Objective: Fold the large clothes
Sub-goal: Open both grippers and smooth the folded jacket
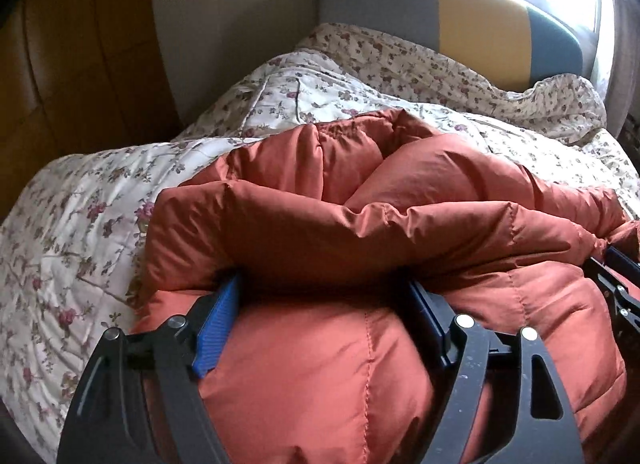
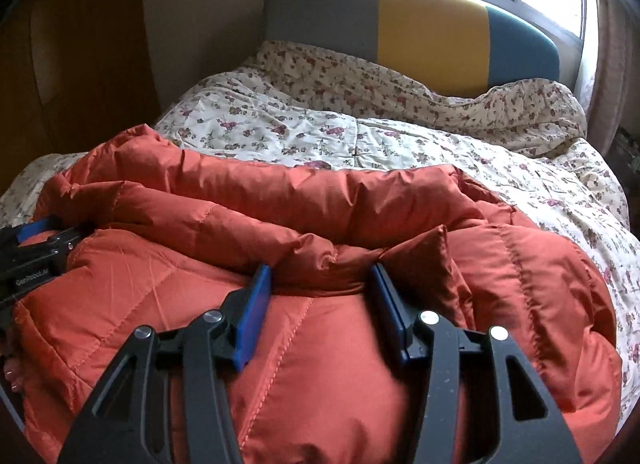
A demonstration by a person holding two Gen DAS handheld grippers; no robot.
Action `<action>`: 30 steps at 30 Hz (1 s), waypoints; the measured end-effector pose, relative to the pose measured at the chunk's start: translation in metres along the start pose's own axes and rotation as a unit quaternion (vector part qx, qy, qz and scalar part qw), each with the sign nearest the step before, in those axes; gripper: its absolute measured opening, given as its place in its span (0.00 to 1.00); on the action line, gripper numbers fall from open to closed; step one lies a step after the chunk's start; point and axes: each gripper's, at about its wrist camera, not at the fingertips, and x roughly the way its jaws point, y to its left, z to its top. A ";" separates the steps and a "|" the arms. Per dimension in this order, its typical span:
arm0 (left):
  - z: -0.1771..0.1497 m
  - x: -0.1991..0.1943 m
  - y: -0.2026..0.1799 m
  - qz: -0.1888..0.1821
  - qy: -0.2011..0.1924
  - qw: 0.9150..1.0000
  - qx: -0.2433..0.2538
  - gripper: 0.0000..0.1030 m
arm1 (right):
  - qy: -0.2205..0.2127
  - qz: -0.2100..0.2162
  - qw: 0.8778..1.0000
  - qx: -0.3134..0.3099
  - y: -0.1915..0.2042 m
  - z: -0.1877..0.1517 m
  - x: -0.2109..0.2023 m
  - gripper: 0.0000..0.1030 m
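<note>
Fold step on the orange down jacket [image 2: 320, 364] on the bed [image 2: 440, 152]. Left gripper [image 1: 320, 304] and right gripper [image 2: 320, 296] released, fingers astride a folded ridge. Next: smooth and flatten.

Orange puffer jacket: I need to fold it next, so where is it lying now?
In both wrist views the orange puffer jacket lies bunched on the floral quilt at the near end of the bed, opposite the headboard.

Glossy quilted orange jacket [image 2: 320, 200] on matt floral cotton bedspread [image 2: 400, 144].
</note>
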 end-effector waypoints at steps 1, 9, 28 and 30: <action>0.000 0.000 0.000 0.000 -0.001 1.000 0.000 0.75 | 0.000 0.000 1.000 0.000 0.000 0.000 0.000 0.49; 0.002 -0.039 0.004 -0.001 0.020 1.000 0.000 0.85 | -0.015 0.045 0.998 0.038 -0.012 0.009 -0.052 0.56; -0.033 -0.023 -0.005 -0.005 0.026 0.999 0.021 0.89 | 0.010 0.011 1.000 0.001 -0.015 -0.041 -0.035 0.55; -0.033 -0.024 -0.006 -0.003 0.026 0.999 0.022 0.89 | 0.014 0.014 1.000 0.000 -0.016 -0.038 -0.038 0.56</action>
